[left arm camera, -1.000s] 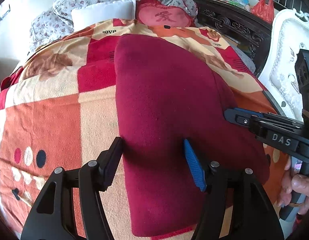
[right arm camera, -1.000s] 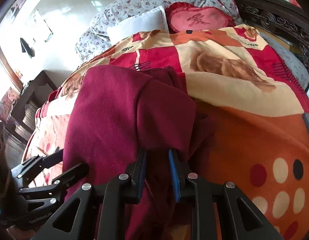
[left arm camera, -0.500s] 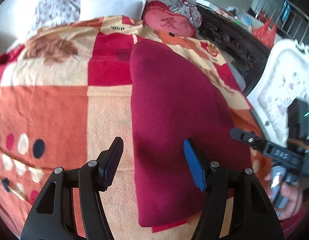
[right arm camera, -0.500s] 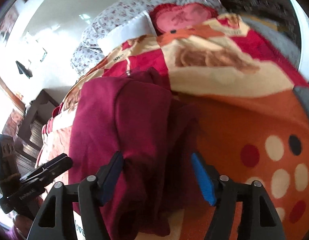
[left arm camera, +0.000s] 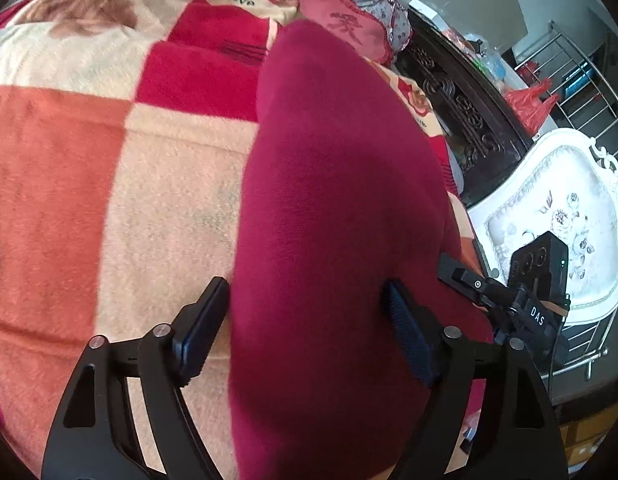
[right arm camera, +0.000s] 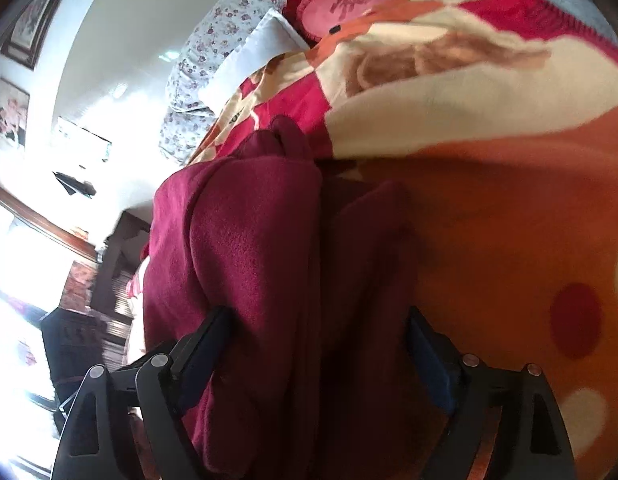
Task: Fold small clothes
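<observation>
Lying folded on the checked blanket (left arm camera: 109,168), the dark red garment (left arm camera: 341,200) sits between both claws. Left gripper (left arm camera: 305,328) is opening, its 2 fingers straddling the cloth without pinching. Right gripper (right arm camera: 321,344) is opening too, jaws spread over the folded edge.
</observation>
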`<state>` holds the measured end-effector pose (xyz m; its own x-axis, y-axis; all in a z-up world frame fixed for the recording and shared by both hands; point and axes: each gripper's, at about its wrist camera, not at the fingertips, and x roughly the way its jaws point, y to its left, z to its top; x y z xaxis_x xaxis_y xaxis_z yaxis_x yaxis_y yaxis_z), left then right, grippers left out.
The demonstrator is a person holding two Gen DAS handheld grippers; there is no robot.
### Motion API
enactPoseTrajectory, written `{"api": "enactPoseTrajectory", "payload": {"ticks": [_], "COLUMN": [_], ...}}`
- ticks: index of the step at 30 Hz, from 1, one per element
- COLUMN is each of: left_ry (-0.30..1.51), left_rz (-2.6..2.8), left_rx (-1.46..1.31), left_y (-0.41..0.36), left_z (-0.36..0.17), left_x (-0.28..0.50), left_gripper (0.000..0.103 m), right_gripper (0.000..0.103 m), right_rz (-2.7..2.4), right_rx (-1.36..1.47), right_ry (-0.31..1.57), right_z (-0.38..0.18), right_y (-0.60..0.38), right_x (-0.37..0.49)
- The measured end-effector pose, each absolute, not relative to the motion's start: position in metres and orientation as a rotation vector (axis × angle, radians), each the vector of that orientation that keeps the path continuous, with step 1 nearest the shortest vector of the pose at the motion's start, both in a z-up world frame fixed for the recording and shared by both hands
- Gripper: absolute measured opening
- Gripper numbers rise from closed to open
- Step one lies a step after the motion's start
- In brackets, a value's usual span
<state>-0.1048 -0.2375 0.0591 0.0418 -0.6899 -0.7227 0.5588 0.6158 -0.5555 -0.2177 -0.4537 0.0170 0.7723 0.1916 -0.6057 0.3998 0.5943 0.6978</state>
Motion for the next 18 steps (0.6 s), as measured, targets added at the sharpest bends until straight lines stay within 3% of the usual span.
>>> {"api": "enactPoseTrajectory", "payload": {"ticks": [3, 5, 8, 11, 18], "left_ry": [1.183, 1.166, 1.131, 1.115, 1.091], "left_rz": [-0.972, -0.979, -0.986, -1.008, -1.014], "left_rx": [-0.116, -0.08, -0.06, -0.063, -0.058], "left_y": [-0.244, -0.248, -0.246, -0.239, -0.208], "left_z": [0.06, 0.063, 0.072, 0.08, 0.107], "left_x": [-0.107, -0.112, -0.118, -0.121, -0.135], "left_gripper": [0.083, 0.076, 0.064, 0.05, 0.048], "right_gripper": [0.08, 0.065, 0.051, 0.047, 0.046], "right_rz": [-0.106, -0.108, -0.117, -0.116, -0.063], "right_rx": [0.964, 0.929, 0.875, 0.838, 0.81], "right_ry": [0.673, 0.669, 0.673, 0.662, 0.638], "right_z": [0.015, 0.022, 0.036, 0.053, 0.086], "right_y": [-0.45, -0.445, -0.437, -0.428, -0.395], "right_x": [-0.217, -0.218, -0.22, -0.223, -0.232]}}
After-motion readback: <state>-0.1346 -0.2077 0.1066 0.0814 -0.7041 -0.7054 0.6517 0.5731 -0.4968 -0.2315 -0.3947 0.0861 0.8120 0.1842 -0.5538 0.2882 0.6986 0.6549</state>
